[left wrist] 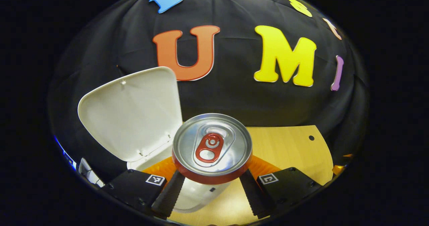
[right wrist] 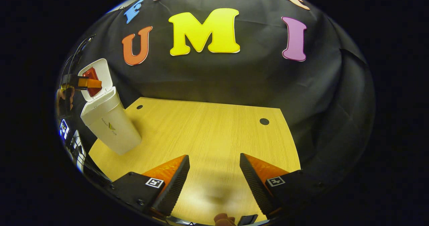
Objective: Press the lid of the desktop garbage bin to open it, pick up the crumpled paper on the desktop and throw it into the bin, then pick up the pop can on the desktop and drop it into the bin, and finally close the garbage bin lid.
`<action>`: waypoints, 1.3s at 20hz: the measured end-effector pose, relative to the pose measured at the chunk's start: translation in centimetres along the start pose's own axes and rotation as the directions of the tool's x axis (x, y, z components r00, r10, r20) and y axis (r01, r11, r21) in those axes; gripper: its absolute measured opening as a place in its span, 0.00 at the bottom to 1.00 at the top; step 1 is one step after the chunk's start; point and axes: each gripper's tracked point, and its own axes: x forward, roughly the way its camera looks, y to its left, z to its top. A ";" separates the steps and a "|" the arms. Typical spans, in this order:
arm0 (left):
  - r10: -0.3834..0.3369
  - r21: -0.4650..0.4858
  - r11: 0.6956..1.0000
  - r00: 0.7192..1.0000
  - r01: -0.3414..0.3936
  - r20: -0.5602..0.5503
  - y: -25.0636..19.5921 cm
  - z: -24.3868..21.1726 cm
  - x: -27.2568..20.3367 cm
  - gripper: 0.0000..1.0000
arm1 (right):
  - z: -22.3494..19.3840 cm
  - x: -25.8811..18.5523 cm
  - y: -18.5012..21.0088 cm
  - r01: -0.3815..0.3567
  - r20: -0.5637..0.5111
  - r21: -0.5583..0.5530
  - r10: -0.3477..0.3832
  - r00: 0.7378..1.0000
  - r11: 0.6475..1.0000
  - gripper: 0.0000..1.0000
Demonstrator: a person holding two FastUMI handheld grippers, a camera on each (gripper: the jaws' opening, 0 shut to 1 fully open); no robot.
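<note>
Left tool [left wrist: 211, 180] clamped on red pop can [left wrist: 211, 149], both fingers pressed against its sides, silver top and red pull tab facing the camera. Held above the white garbage bin [left wrist: 196, 194], just in front of its raised lid [left wrist: 134, 113]. Right tool [right wrist: 214, 177] apart, gripping nothing, low over the wooden counter [right wrist: 207, 128]. Seen from the right gripper view: bin at the counter's far left corner, can hanging at its open mouth.

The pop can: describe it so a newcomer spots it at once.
Find the white bin at the wooden table's left edge, its lid standing open. Above its mouth the left gripper holds the pop can, the one red and silver item there.
</note>
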 end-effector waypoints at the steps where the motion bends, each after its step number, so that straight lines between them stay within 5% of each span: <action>1: 0.015 -0.009 1.000 1.000 -0.015 -0.014 0.7 -0.5 0.8 0.86 | -0.2 0.1 0.4 0.000 -0.006 -0.004 0.000 1.000 1.000 0.94; 8: 0.067 -0.060 0.996 0.994 -0.073 -0.091 3.5 -4.1 4.0 0.87 | -1.0 0.6 3.0 -0.018 -0.035 -0.049 0.017 0.999 0.999 0.95; 16: 0.083 -0.039 0.996 0.994 -0.086 -0.067 3.3 -3.2 1.9 0.88 | -2.2 0.6 3.8 -0.062 -0.065 -0.077 0.057 0.996 0.995 0.95; 23: 0.114 0.111 0.985 0.982 -0.131 0.152 1.5 7.3 -3.8 0.90 | -1.8 0.0 3.2 -0.102 -0.058 -0.099 0.097 0.994 0.990 0.95; 26: 0.134 0.070 0.985 0.956 -0.157 0.260 1.6 12.0 -5.6 0.92 | -2.0 0.0 2.8 -0.103 -0.059 -0.103 0.097 0.994 0.989 0.95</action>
